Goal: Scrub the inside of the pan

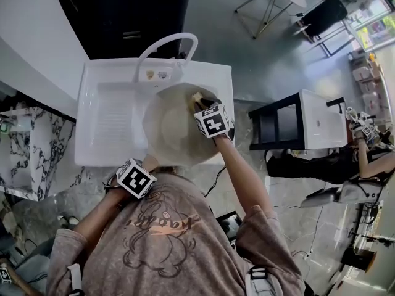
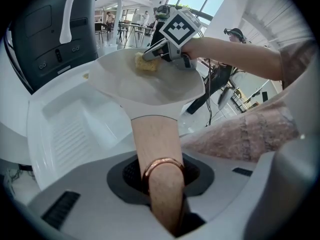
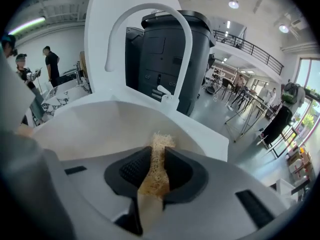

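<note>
Left gripper (image 2: 162, 179): jaws are closing tight on the pan handle (image 2: 156, 144), gripping just behind its copper-coloured ring (image 2: 162, 164); the tan handle is running straight out from the pads to the pan (image 2: 150, 86). In the head view the left gripper (image 1: 143, 168) is sitting at the pan's near edge, close to the person's chest. Right gripper (image 3: 152, 171): jaws are pinching a straw-coloured fibrous scrubber (image 3: 159, 146), with its frayed end sticking out past the fingertips. The scrubber's tip is pressing on the inside of the cream-white pan (image 3: 95, 129), toward the far part of the bowl. From the left gripper view, the right gripper (image 2: 156, 54) is reaching in from the right, with the scrubber (image 2: 145, 63) lying on the pan's inner surface near the far rim. The head view shows the right gripper (image 1: 207, 106) and scrubber (image 1: 197, 97) over the far right of the pan (image 1: 173, 137). The pan is hanging over the basin side of a white sink (image 1: 92, 79); a ribbed drainboard (image 1: 114, 119) is lying left of both grippers. A white arched faucet (image 3: 150, 14) is rising just beyond the pan, with a dark grey cabinet (image 3: 170, 49) behind it. Nothing is standing between the scrubber and the pan surface.
</note>
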Demonstrator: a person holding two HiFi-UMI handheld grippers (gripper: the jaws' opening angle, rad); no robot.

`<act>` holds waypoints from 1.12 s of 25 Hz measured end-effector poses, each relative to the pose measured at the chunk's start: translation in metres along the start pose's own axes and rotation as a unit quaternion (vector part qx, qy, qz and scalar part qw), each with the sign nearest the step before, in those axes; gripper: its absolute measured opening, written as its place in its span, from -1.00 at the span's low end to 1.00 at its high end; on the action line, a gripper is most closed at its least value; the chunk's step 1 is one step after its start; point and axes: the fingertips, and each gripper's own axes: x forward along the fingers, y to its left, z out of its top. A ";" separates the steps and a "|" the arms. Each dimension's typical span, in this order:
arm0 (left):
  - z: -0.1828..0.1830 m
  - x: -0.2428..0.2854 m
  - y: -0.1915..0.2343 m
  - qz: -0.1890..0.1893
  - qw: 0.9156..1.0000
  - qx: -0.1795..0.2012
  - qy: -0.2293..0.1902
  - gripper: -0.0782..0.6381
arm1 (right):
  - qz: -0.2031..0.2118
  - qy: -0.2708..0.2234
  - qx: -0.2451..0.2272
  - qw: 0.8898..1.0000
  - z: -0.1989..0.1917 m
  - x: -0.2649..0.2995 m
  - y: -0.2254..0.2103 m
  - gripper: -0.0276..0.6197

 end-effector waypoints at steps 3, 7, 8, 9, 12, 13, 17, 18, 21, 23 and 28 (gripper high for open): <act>0.002 -0.002 -0.001 0.003 1.000 0.008 0.003 -0.44 | 0.012 0.027 -0.009 1.000 -0.011 0.000 0.004 -0.62; 0.001 -0.003 -0.002 0.004 1.000 0.019 0.011 -0.44 | 0.036 0.063 -0.027 0.997 -0.026 0.002 0.015 -0.62; 0.001 -0.003 -0.002 0.003 1.000 0.020 0.013 -0.44 | 0.040 0.067 -0.028 0.997 -0.029 0.003 0.016 -0.62; 0.001 -0.002 -0.002 0.002 1.000 0.021 0.013 -0.44 | 0.043 0.073 -0.028 0.996 -0.032 0.003 0.017 -0.62; 0.001 -0.001 -0.003 -0.001 1.000 0.019 0.017 -0.43 | 0.052 0.093 -0.018 0.994 -0.042 0.002 0.020 -0.62; 0.001 0.000 -0.003 -0.002 1.000 0.018 0.019 -0.43 | 0.057 0.096 -0.015 0.994 -0.044 0.002 0.022 -0.63; 0.000 0.002 -0.002 -0.005 1.000 0.006 0.020 -0.43 | 0.090 0.105 -0.013 0.990 -0.050 0.002 0.043 -0.63; 0.000 0.001 -0.001 -0.006 1.000 0.001 0.020 -0.43 | 0.103 0.105 -0.016 0.989 -0.049 0.001 0.051 -0.63; 0.000 0.000 0.002 -0.003 1.000 -0.008 0.019 -0.43 | 0.143 0.098 -0.009 0.985 -0.046 0.000 0.077 -0.63; 0.000 0.000 0.002 -0.001 1.000 -0.009 0.021 -0.43 | 0.166 0.095 0.007 0.982 -0.044 -0.001 0.092 -0.63; -0.001 0.003 0.001 -0.007 1.000 -0.012 0.020 -0.43 | 0.224 0.092 -0.013 0.970 -0.036 -0.002 0.134 -0.63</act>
